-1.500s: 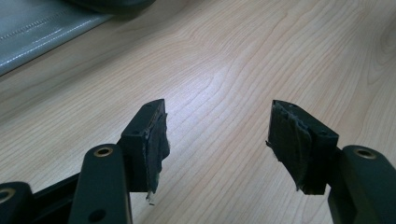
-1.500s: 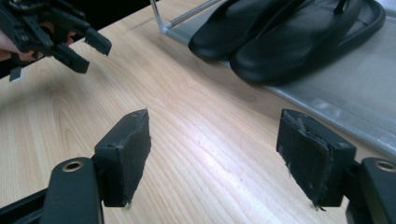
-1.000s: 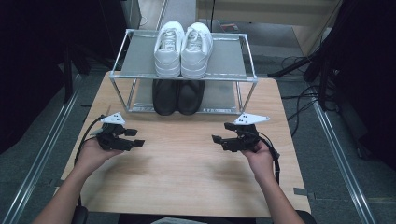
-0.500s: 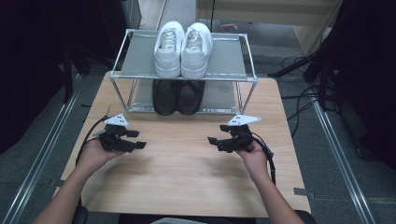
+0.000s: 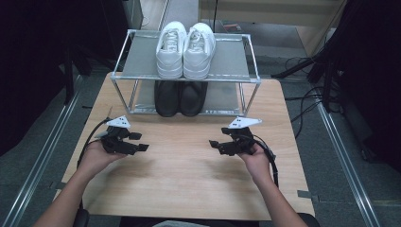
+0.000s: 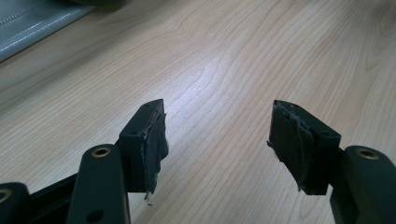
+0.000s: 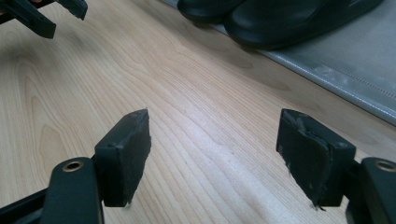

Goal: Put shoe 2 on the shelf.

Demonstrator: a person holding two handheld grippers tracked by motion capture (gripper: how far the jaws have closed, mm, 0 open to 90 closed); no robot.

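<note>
High view: left gripper (image 5: 137, 147) and right gripper (image 5: 217, 144) are held over the bare table (image 5: 189, 189), black shoes (image 5: 179, 97) at twelve o'clock under the rack (image 5: 231, 56). Left gripper view: jaws are spread, nothing gripped. Right gripper view: jaws are spread; black shoes at one o'clock

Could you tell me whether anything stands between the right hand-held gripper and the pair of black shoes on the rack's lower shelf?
Nothing visible does. The right hand-held gripper is open over bare light wooden tabletop, and in the right gripper view only bare wood lies between its jaws and the pair of black shoes on the metal-framed rack.
</note>
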